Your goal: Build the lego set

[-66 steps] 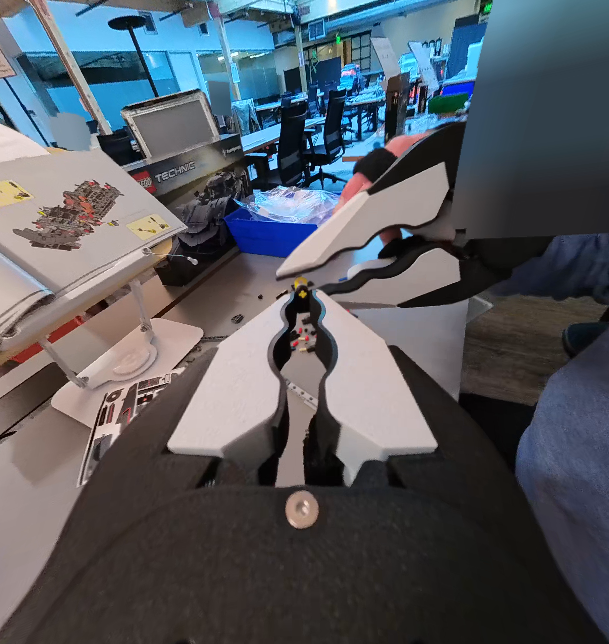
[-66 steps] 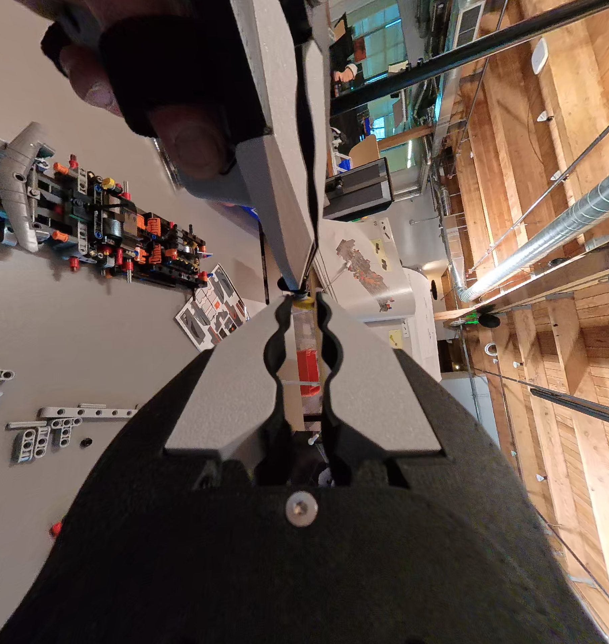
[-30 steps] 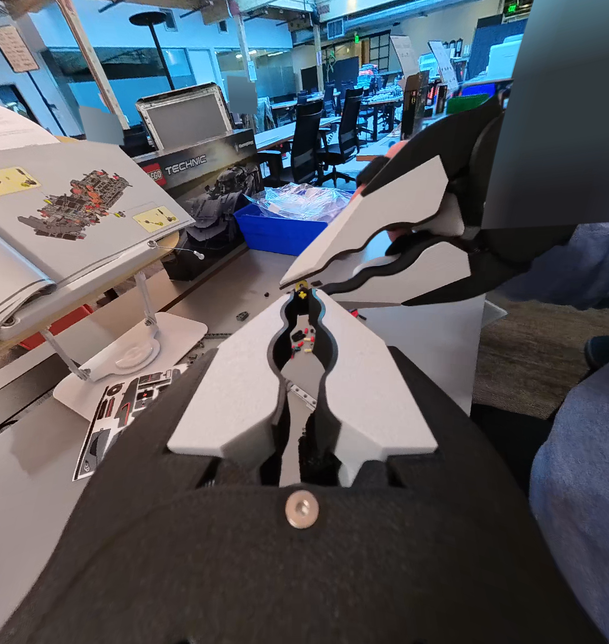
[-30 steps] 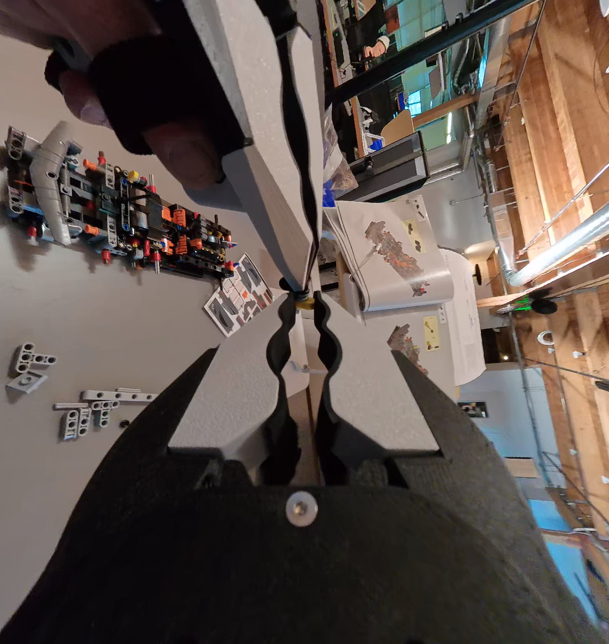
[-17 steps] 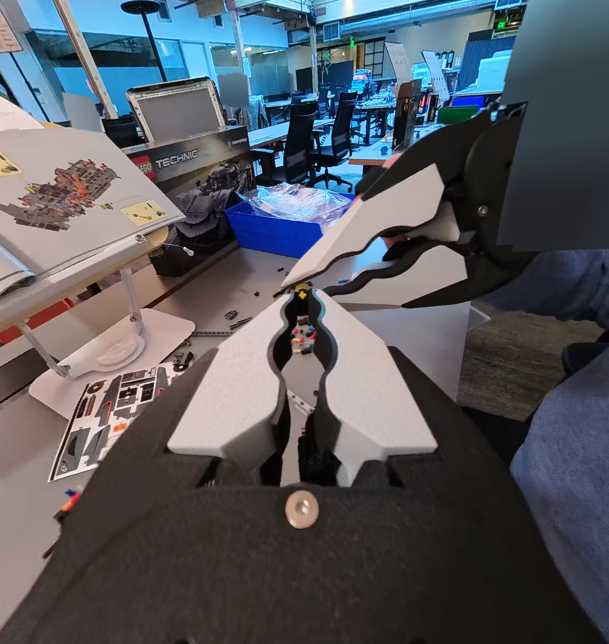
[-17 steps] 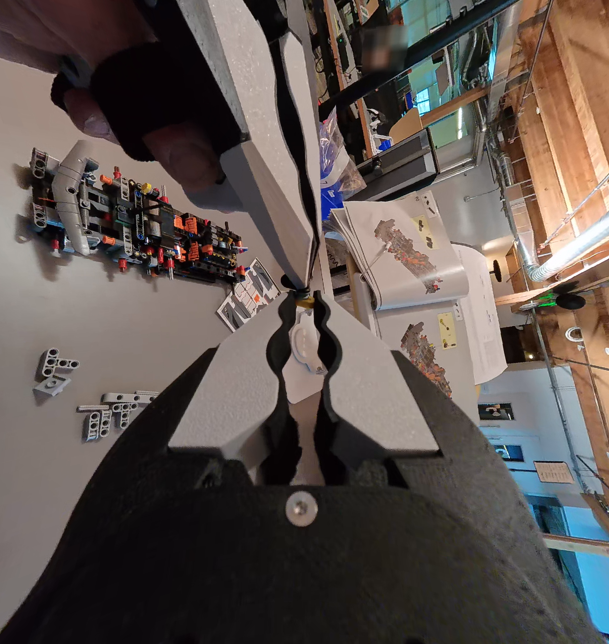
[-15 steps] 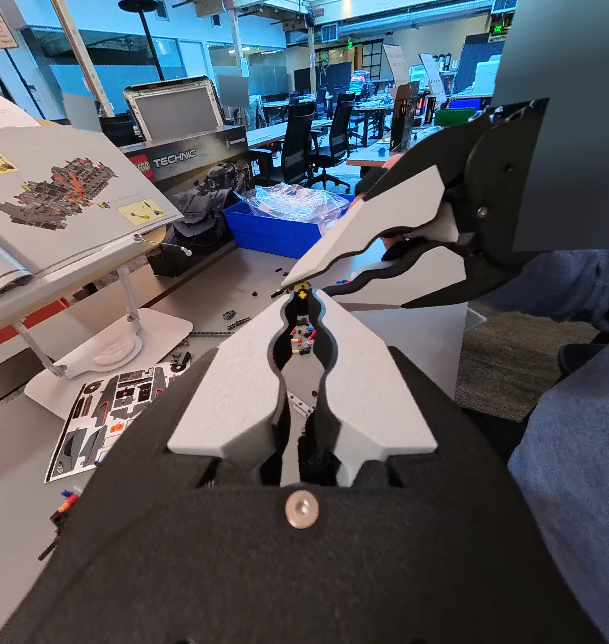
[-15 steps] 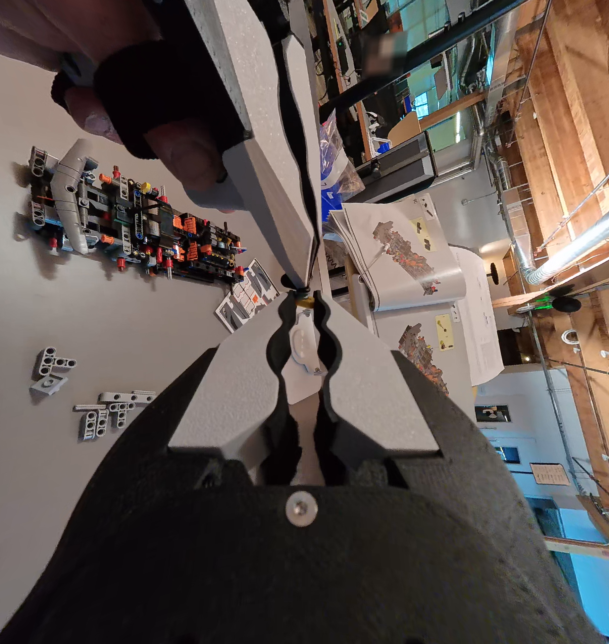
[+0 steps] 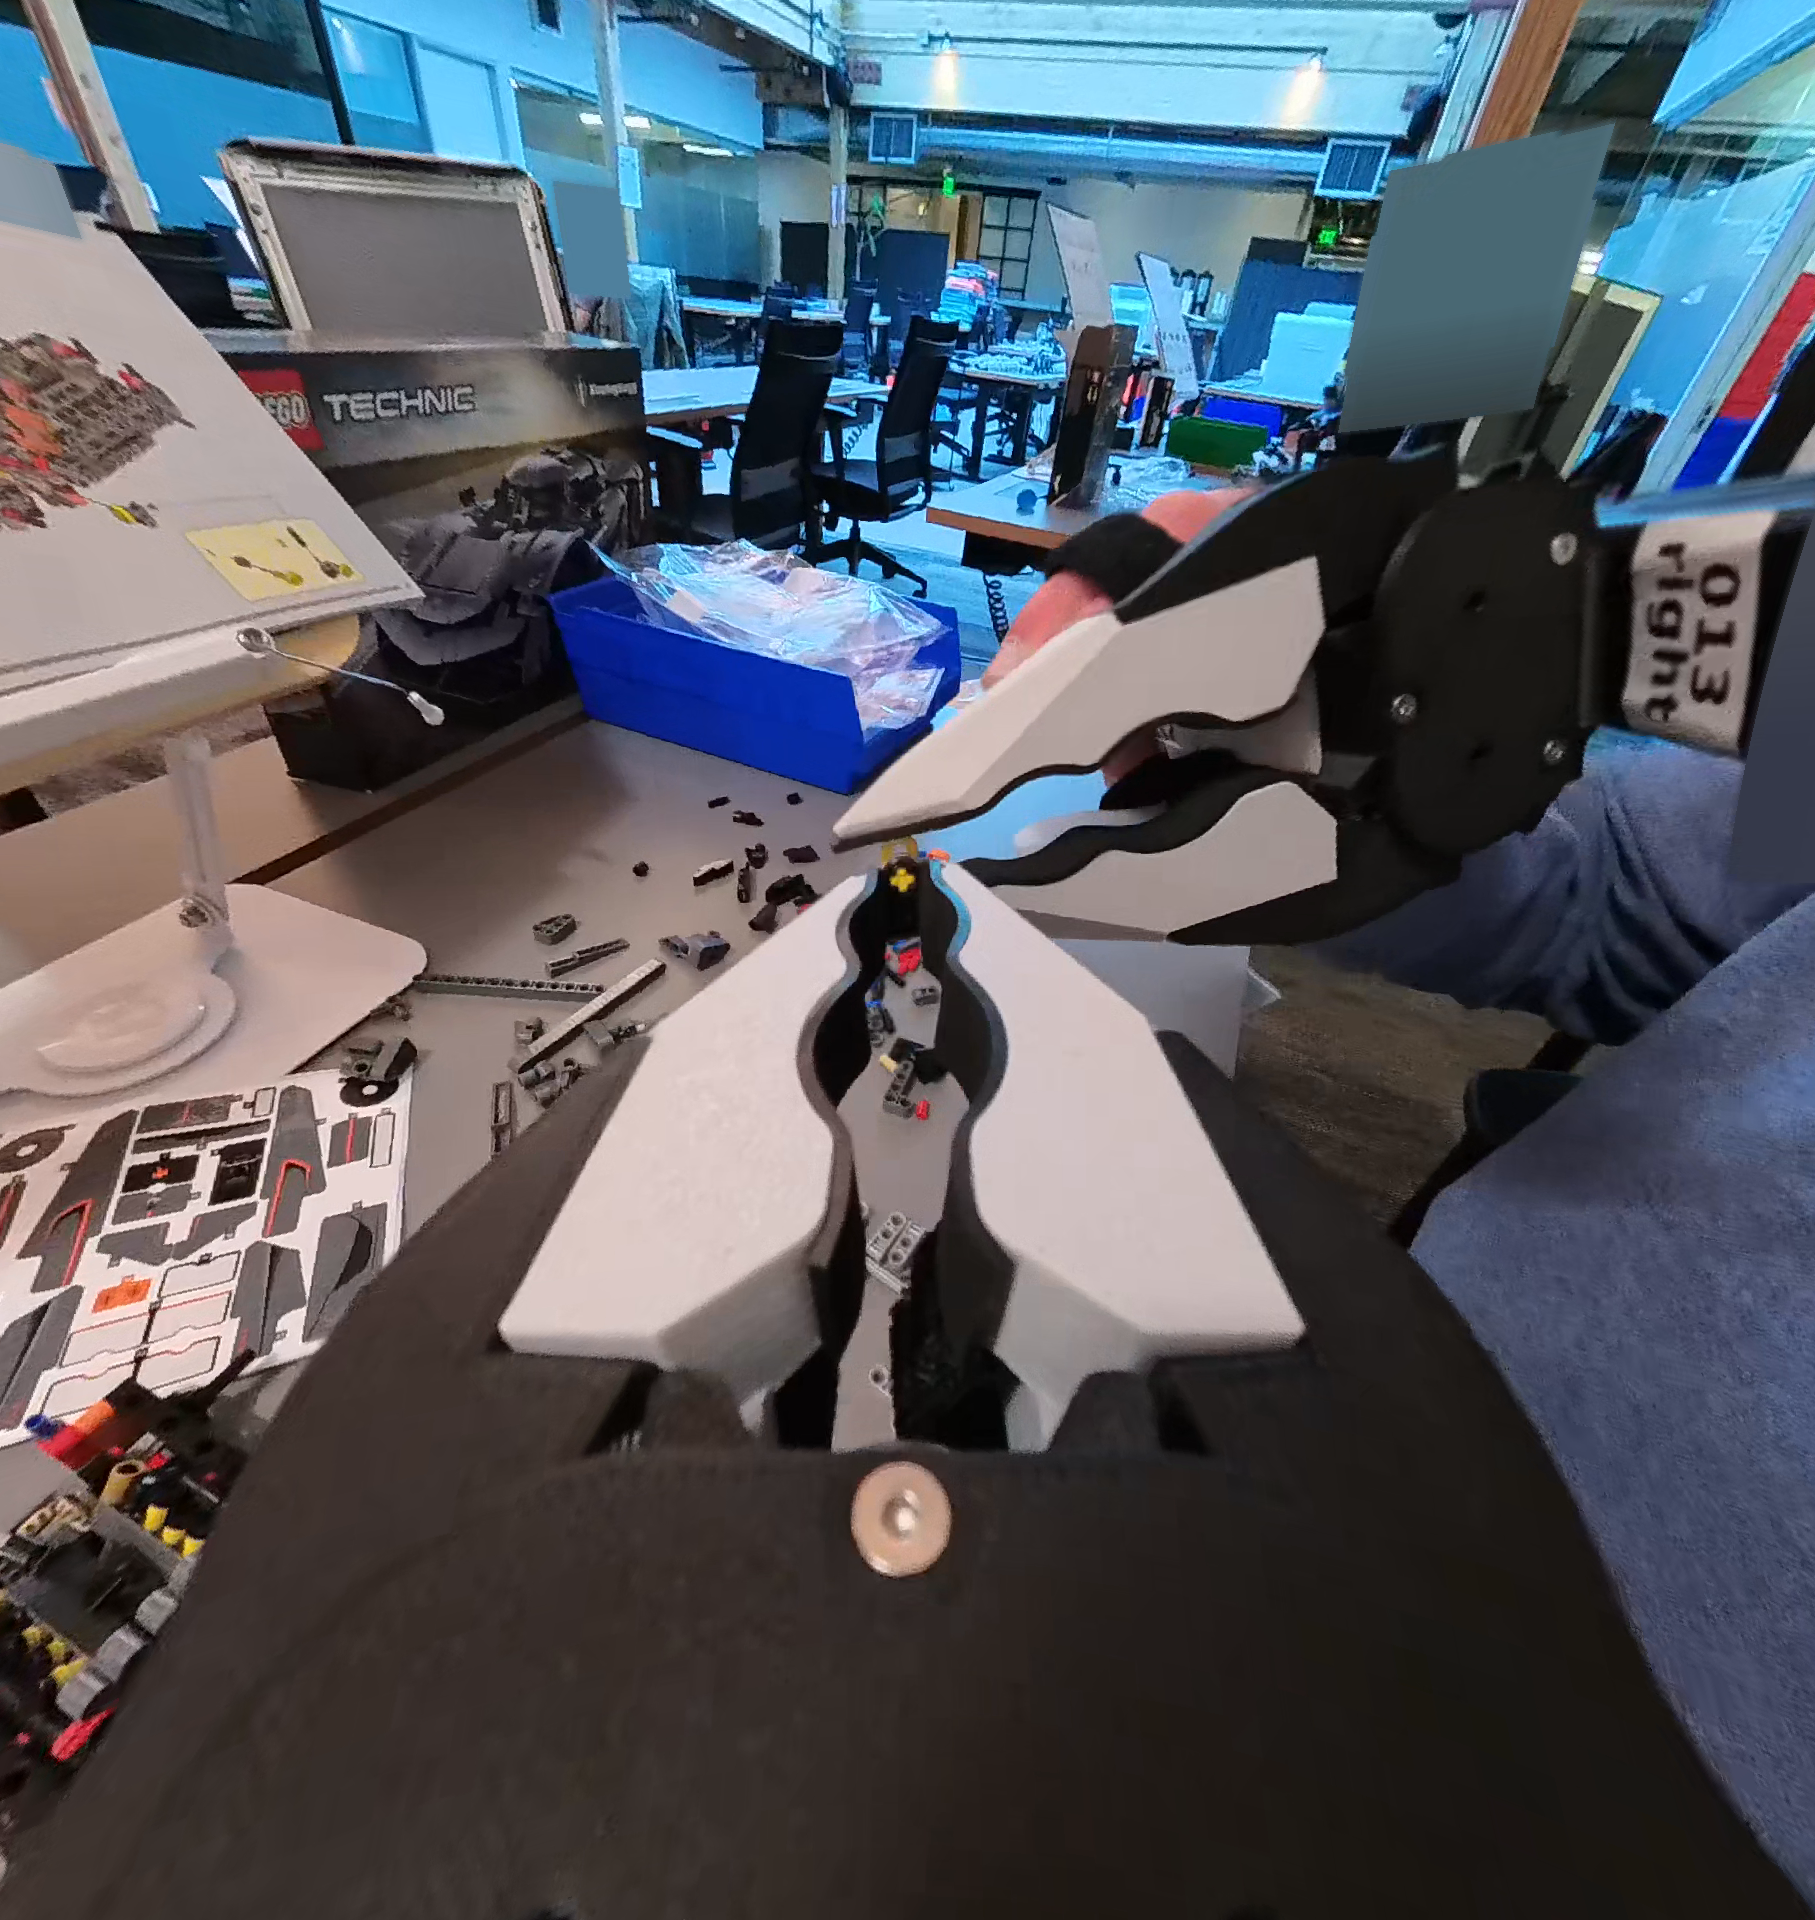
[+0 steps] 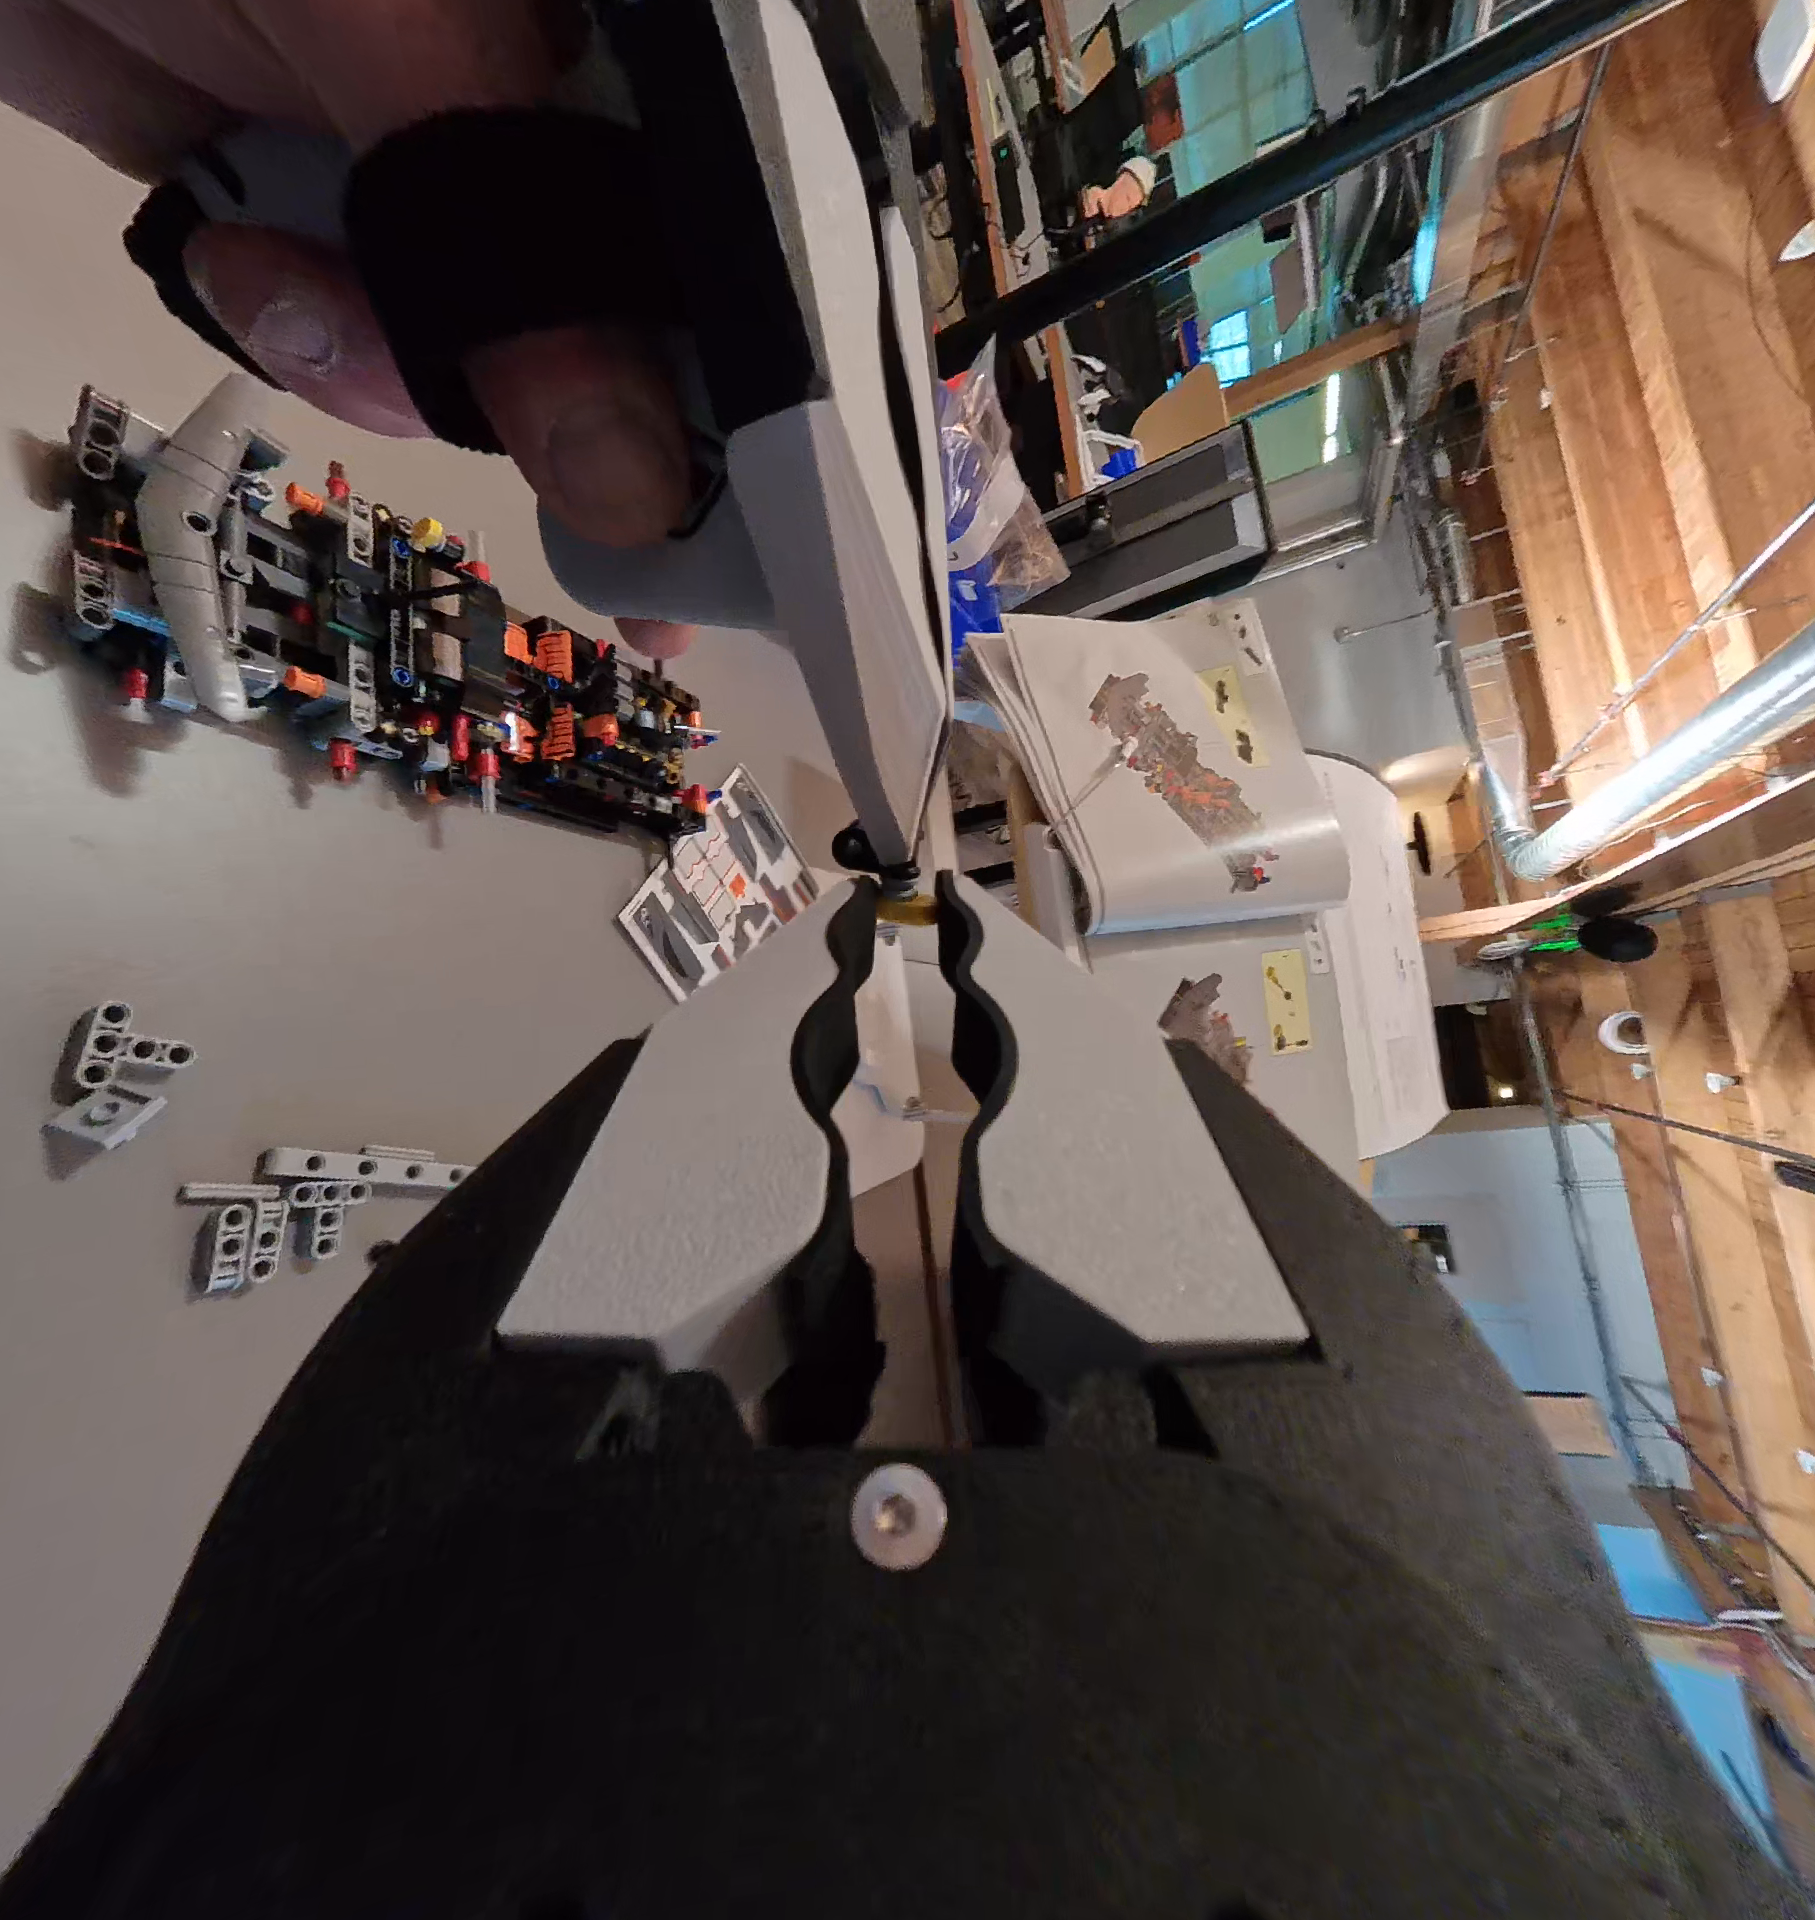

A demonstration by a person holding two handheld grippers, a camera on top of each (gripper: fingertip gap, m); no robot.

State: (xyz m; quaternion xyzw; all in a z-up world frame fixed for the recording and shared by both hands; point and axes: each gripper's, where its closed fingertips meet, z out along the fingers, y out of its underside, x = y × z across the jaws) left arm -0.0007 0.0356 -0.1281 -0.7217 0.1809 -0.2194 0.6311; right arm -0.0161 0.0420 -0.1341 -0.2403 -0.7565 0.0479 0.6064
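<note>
Lower left, right wrist view: loose grey beams [image 10: 290,1205] on the desk [image 10: 363,987]. Upper left: part-built lego model [image 10: 363,623]. Frame centre, left gripper [image 9: 908,883] jaws clenched on a small yellow pin [image 9: 901,879]; right gripper [image 10: 901,891] jaws nipped onto the same piece, tip to tip w/ the left. Upper right: instruction booklet [image 10: 1173,748].
</note>
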